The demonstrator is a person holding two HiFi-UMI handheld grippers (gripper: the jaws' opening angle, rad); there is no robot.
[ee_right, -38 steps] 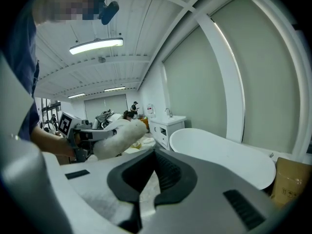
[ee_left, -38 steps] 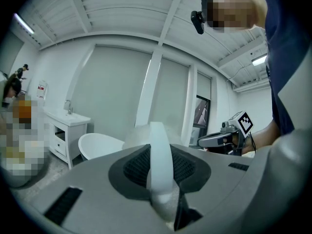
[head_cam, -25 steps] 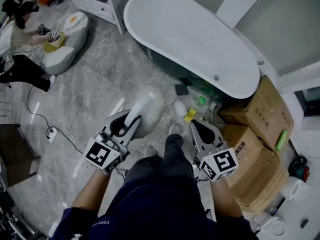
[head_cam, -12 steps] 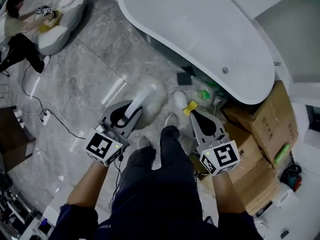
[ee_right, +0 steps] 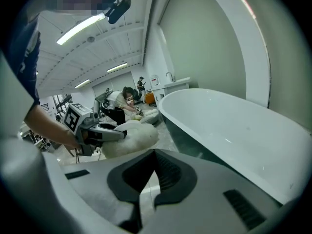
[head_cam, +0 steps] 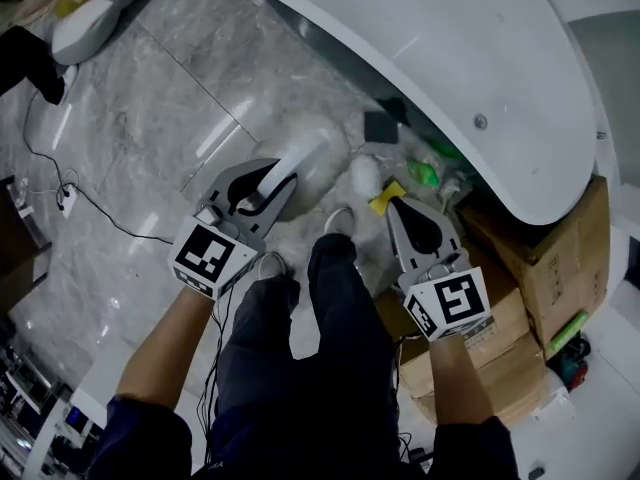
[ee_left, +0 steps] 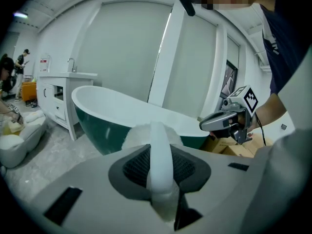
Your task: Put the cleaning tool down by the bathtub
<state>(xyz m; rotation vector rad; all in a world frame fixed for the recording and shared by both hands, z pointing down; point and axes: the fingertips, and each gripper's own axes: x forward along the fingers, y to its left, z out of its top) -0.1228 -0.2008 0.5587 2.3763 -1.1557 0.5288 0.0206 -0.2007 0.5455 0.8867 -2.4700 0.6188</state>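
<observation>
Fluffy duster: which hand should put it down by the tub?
Left. The left gripper is shut on the handle of the duster, whose fluffy head hangs beside the bathtub. The right gripper is shut and holds nothing.

The left gripper (ee_left: 160, 177) has its jaws clamped on the white handle of the cleaning tool (ee_left: 160, 147), whose fluffy head pokes out just past them. Beyond the jaws stands the bathtub (ee_left: 105, 116), white inside, dark green outside. Right of the jaws a hand holds the right gripper (ee_left: 220, 123) above cardboard boxes (ee_left: 228, 148); far left is a white vanity (ee_left: 61, 89).
</observation>
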